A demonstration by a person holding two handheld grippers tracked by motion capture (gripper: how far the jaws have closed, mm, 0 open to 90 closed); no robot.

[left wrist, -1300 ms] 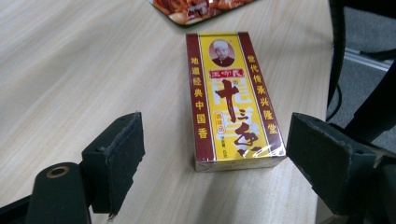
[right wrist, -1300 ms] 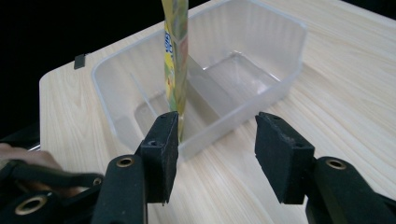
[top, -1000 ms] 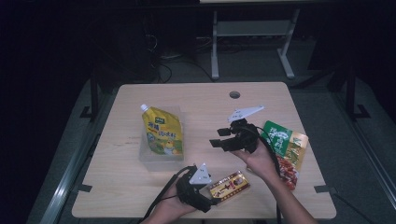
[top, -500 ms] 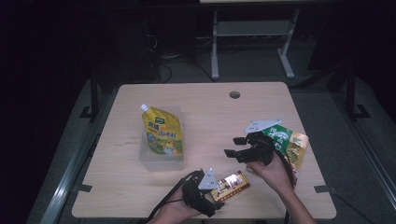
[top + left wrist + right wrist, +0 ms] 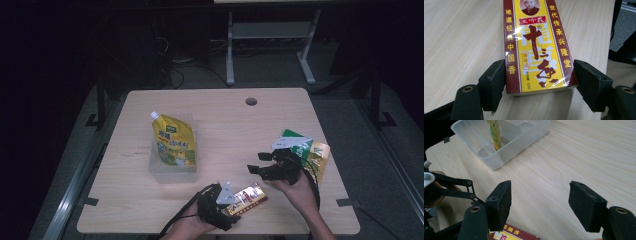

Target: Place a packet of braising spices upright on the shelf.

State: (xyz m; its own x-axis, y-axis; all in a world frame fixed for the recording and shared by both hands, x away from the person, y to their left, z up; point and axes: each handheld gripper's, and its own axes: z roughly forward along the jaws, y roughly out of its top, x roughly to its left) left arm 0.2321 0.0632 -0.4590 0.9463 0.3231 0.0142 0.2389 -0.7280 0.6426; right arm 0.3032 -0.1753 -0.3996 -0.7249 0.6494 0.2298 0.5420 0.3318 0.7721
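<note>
A pale wooden table (image 5: 220,130) stands in a dark room, with a white metal frame (image 5: 270,35) on the floor beyond its far edge. Near your edge of the table lies the flat red-and-yellow seasoning box with Chinese lettering (image 5: 248,198), resting on the wood. Your left gripper (image 5: 224,200) sits at the box's near end; in the left gripper view the box (image 5: 537,47) runs up between the two black jaws, the left pad touching its red side while a narrow gap shows at the right pad. These jaws have just been closing, with the box between them, not yet clamped on both sides.

Your right gripper (image 5: 262,162) hovers just beyond the box's far end, its jaws spread wide and empty; they have just been opening. Its own view looks across bare wood, a corner of the box (image 5: 511,234) at the bottom edge.

Farther left stands a clear plastic tub (image 5: 172,167) with a yellow spouted pouch (image 5: 172,140) lying across it. Green and yellow snack packets (image 5: 307,150) lie near the right edge, behind your right hand.
</note>
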